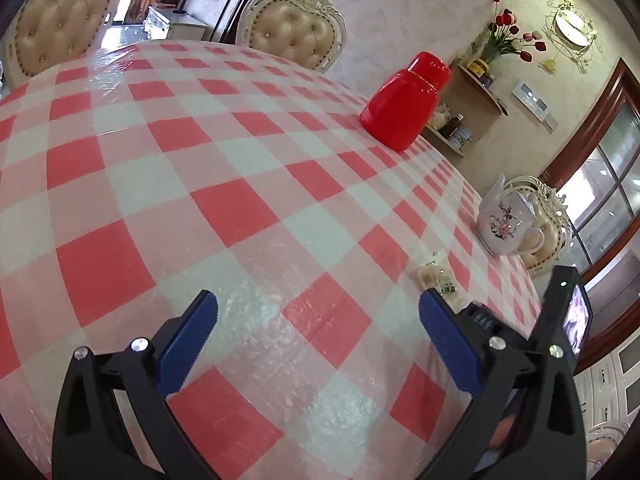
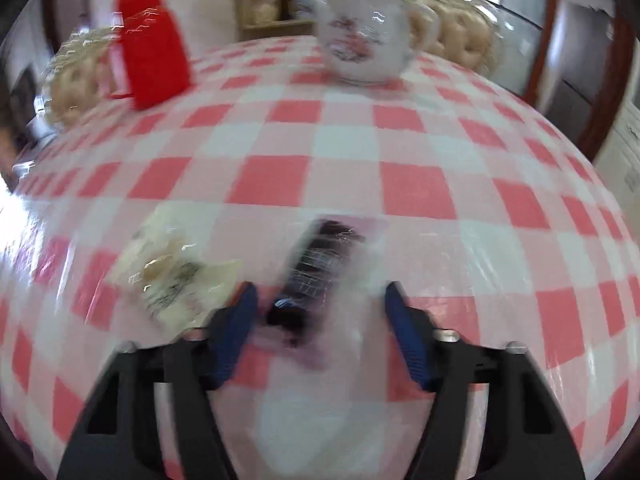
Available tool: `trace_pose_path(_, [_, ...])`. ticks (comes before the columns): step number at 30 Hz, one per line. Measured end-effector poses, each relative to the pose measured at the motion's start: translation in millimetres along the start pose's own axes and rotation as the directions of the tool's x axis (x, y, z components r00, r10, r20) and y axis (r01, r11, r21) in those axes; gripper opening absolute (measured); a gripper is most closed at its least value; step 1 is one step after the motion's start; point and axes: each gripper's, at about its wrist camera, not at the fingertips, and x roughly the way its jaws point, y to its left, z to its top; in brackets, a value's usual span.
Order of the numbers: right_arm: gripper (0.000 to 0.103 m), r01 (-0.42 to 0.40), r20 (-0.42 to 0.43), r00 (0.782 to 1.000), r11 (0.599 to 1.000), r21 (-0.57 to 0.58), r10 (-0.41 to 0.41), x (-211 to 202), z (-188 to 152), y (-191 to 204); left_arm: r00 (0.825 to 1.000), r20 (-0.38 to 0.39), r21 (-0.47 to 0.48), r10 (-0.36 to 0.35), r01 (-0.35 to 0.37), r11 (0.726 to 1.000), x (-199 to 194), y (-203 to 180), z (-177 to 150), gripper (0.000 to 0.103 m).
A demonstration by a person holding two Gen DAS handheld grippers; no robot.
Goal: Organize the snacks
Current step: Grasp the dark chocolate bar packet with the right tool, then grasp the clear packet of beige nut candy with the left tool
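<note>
In the right wrist view, a dark snack bar in a clear wrapper (image 2: pixel 324 264) lies on the red-and-white checked tablecloth (image 2: pixel 416 192). Its near end sits between the blue fingers of my right gripper (image 2: pixel 322 293). The jaws stand apart and the pads do not press it; the picture is blurred. A pale snack packet (image 2: pixel 176 276) lies just left of the left finger. In the left wrist view my left gripper (image 1: pixel 318 300) is open over bare cloth with nothing between its fingers. The pale packet (image 1: pixel 438 276) shows beyond its right finger, partly hidden.
A red plastic jar (image 1: pixel 404 104) (image 2: pixel 150 44) and a white flowered teapot (image 1: pixel 506 220) (image 2: pixel 366 36) stand near the table's far edge. Padded cream chairs (image 1: pixel 296 32) ring the table. A wall shelf with jars and tulips (image 1: pixel 480 80) is behind.
</note>
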Motion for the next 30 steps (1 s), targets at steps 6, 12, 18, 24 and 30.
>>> trace_pose_path(6, [0.022, -0.165, 0.084, 0.982, 0.983, -0.075, 0.171, -52.3, -23.2, -33.1, 1.0, 0.0, 0.028, 0.005, -0.005, 1.0, -2.1, -1.3, -1.9, 0.101])
trace_pose_path(12, [0.022, -0.297, 0.148, 0.94, 0.951, -0.087, 0.307, -108.7, -64.4, -81.3, 0.999, -0.033, 0.177, -0.034, 0.04, 0.983, 1.0, -30.5, -15.1, 0.101])
trace_pose_path(18, [0.022, -0.297, 0.154, 0.944, 0.955, 0.02, 0.29, -109.1, -79.6, -124.6, 0.987, -0.15, 0.316, -0.057, 0.103, 0.943, 15.1, -63.4, -46.4, 0.101])
trace_pose_path(24, [0.022, -0.331, 0.181, 0.931, 0.942, 0.061, 0.315, -112.3, -79.1, -129.2, 0.988, -0.156, 0.262, -0.01, 0.051, 0.964, 56.0, -108.5, -37.3, 0.101])
trace_pose_path(30, [0.022, -0.34, 0.189, 0.929, 0.934, 0.106, 0.317, -110.7, -77.0, -138.0, 0.981, -0.145, 0.272, 0.127, -0.084, 0.959, 126.9, -165.2, -16.5, 0.101])
